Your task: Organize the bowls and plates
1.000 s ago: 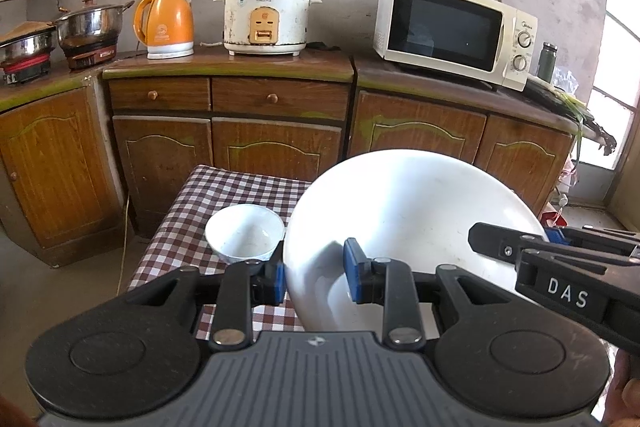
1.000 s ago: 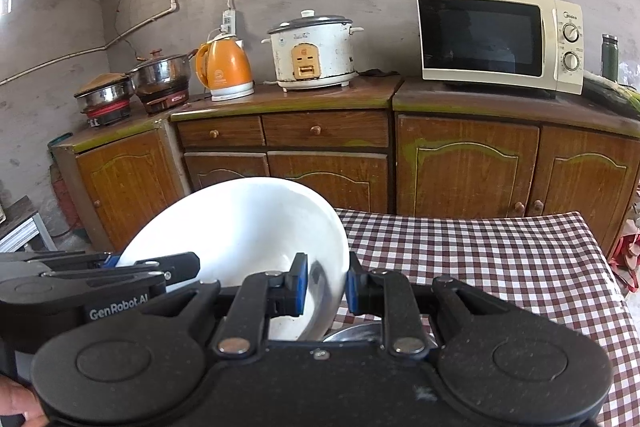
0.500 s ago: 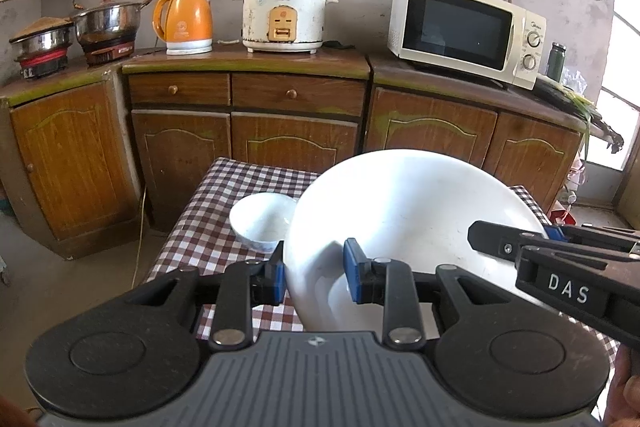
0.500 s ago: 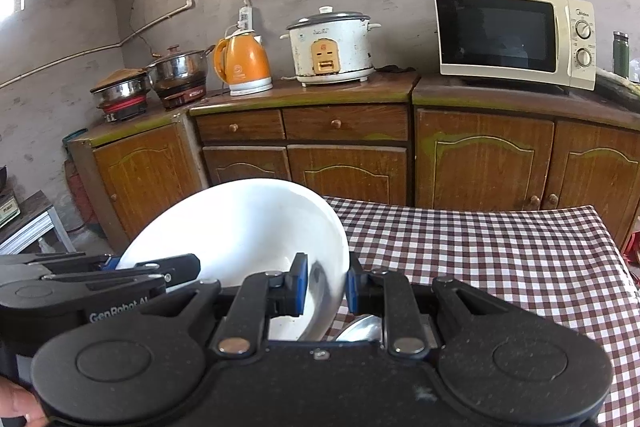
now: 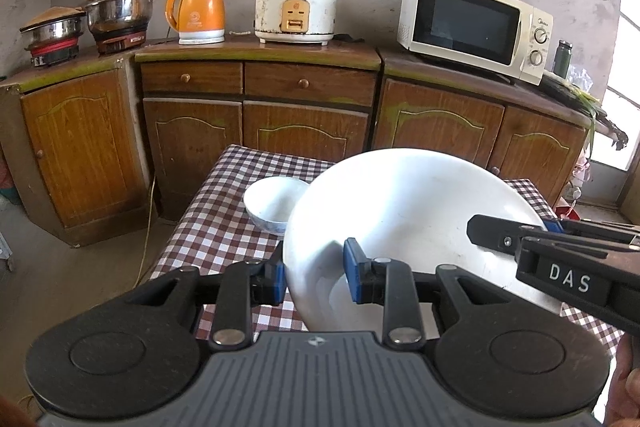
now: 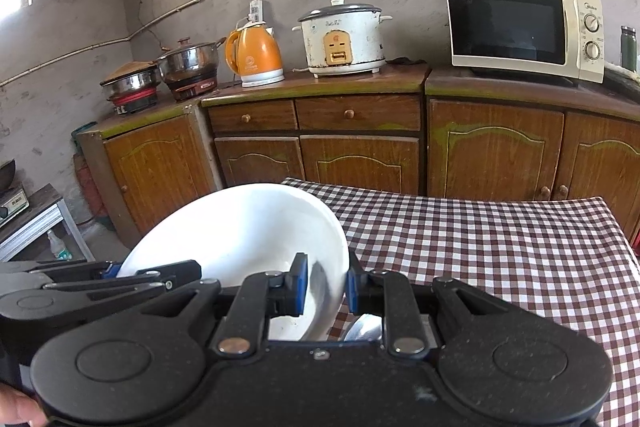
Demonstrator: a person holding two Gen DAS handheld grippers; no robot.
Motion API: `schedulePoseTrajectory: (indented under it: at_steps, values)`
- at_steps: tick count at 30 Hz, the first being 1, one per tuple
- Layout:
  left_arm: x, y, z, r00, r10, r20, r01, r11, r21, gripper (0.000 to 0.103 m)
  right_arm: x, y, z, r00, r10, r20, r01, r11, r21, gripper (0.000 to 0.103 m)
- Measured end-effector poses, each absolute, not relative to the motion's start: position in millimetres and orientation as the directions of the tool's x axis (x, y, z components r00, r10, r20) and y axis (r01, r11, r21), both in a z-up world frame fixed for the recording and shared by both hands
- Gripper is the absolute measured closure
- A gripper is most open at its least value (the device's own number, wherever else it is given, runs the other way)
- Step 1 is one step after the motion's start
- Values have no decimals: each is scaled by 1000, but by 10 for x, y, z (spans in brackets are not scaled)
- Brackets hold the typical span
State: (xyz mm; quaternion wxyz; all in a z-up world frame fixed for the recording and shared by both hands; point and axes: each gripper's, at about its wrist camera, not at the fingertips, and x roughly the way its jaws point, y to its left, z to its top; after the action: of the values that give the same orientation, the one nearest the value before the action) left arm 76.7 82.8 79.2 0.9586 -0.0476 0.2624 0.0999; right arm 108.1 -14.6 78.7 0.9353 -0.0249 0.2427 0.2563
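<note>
both grippers have carried the large white bowl (image 5: 408, 215) toward the table's (image 6: 500, 247) left edge; left gripper (image 5: 314, 273) and right gripper (image 6: 326, 285) clamp opposite rims. only the left view shows the small bowl (image 5: 272, 203).

"DAS" stands on the right gripper (image 5: 550, 227).

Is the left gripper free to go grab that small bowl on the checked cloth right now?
Probably not. The left gripper is shut on the rim of the large white bowl, shared with the right gripper. That bowl also sits between it and the small bowl.
</note>
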Motion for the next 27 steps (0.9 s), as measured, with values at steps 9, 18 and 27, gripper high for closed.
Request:
schedulePoseTrajectory:
  at_steps: [9,18,27]
  values:
    - [687,868,714,834,176,-523,-227,973,-35,74,1004,-114,679,739,473,-480,-501,862,77,78]
    - [586,922,599,821,181,-542,-239,970,-38,74,927,-70,554,722,483,-496,-513,854,85,78]
    - [506,982,507,810,185,-556,-247,968,-37,74,875,-25,426,708,485,-513,-519,851,88,78]
